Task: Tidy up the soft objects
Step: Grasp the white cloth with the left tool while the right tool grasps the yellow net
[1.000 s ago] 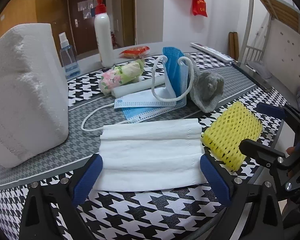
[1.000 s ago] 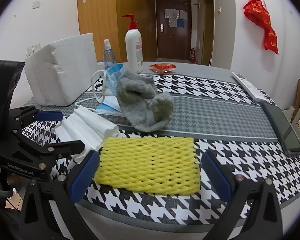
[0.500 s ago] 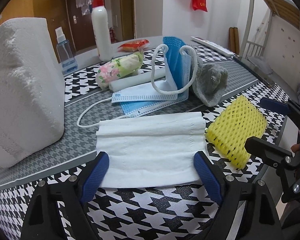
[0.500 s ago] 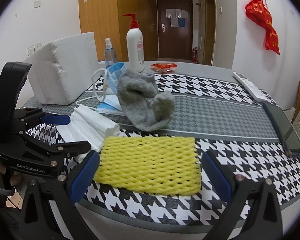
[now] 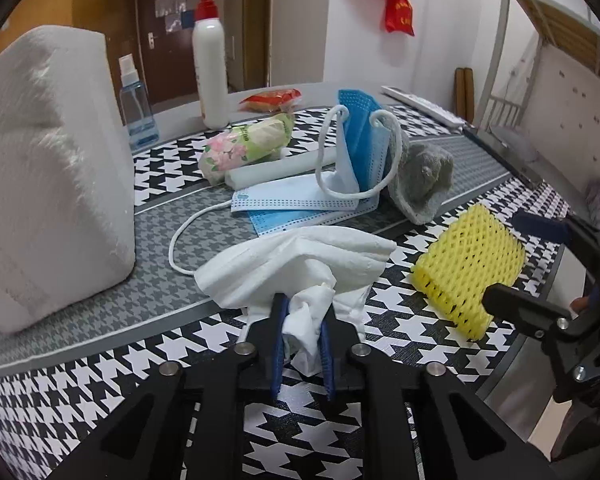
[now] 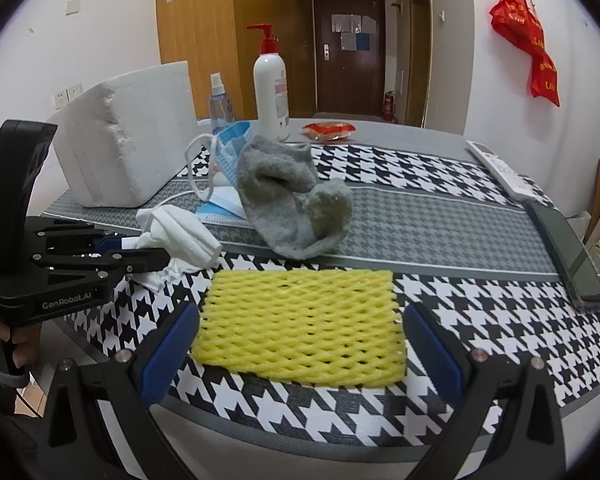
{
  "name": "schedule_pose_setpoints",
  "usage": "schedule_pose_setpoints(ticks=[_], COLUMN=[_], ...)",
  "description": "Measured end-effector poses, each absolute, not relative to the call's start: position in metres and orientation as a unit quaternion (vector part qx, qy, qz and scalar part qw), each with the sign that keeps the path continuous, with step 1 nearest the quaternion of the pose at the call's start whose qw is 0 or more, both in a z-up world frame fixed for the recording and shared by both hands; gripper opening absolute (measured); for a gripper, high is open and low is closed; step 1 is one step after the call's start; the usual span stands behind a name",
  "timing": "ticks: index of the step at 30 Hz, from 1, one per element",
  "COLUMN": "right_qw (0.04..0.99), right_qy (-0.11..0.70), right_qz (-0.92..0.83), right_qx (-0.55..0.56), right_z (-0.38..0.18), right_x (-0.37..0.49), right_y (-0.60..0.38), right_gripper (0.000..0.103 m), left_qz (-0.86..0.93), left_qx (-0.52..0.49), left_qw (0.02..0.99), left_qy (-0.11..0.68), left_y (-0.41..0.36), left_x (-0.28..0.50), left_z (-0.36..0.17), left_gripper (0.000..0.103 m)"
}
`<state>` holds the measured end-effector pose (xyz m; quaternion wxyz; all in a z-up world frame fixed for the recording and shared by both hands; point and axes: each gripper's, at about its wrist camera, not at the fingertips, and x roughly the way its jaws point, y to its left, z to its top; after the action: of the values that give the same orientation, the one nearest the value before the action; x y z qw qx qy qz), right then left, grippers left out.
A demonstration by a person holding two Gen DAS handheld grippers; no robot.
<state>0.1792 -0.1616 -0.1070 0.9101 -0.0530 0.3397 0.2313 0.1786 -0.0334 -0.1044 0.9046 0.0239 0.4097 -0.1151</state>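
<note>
My left gripper (image 5: 303, 312) is shut on the near edge of a white tissue (image 5: 300, 264), which bunches up between its blue pads; it also shows in the right wrist view (image 6: 176, 232). My right gripper (image 6: 300, 340) is open, its fingers on either side of a yellow foam net (image 6: 300, 320) lying flat near the table's front edge. The net also shows in the left wrist view (image 5: 468, 268). A grey sock (image 6: 296, 208) and blue face masks (image 5: 320, 196) lie behind them.
A white foam block (image 5: 48, 168) stands at the left. A pump bottle (image 5: 209, 64), a spray bottle (image 5: 136, 108), a floral packet (image 5: 244, 148) and a red packet (image 5: 270, 98) stand further back. A phone (image 6: 568, 252) and a remote (image 6: 500, 168) lie at the right edge.
My left gripper has closed on the white tissue and crumpled its near edge; it was open around the flat tissue before. My right gripper stays open around the yellow net.
</note>
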Motion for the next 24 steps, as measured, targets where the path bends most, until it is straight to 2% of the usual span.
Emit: schedule_pose_setpoints(ticks=[8, 10, 12, 18, 20, 24], right_qw=[0.907, 0.906, 0.903, 0.900, 0.900, 0.898], right_qy=[0.359, 0.363, 0.370, 0.379, 0.379, 0.380], right_qz=[0.215, 0.213, 0.208, 0.206, 0.207, 0.212], right_qx=[-0.047, -0.054, -0.063, -0.063, -0.065, -0.066], right_z=[-0.112, -0.113, -0.116, -0.116, -0.115, -0.113], right_x=[0.189, 0.189, 0.190, 0.192, 0.190, 0.187], right_y=[-0.160, -0.158, -0.155, -0.157, -0.157, -0.157], right_gripper=[0.103, 0.099, 0.089, 0.079, 0.072, 0.041], left_qz=[-0.120, -0.120, -0.119, -0.121, -0.121, -0.121], left_qx=[0.016, 0.016, 0.017, 0.014, 0.013, 0.012], left_qw=[0.906, 0.905, 0.906, 0.906, 0.905, 0.905], left_qy=[0.407, 0.407, 0.407, 0.407, 0.407, 0.406], left_y=[-0.033, -0.033, -0.033, -0.032, -0.032, -0.032], left_x=[0.176, 0.177, 0.177, 0.177, 0.177, 0.177], left_z=[-0.104, -0.104, -0.104, -0.104, -0.104, -0.104], left_gripper=[0.013, 0.013, 0.013, 0.013, 0.013, 0.013])
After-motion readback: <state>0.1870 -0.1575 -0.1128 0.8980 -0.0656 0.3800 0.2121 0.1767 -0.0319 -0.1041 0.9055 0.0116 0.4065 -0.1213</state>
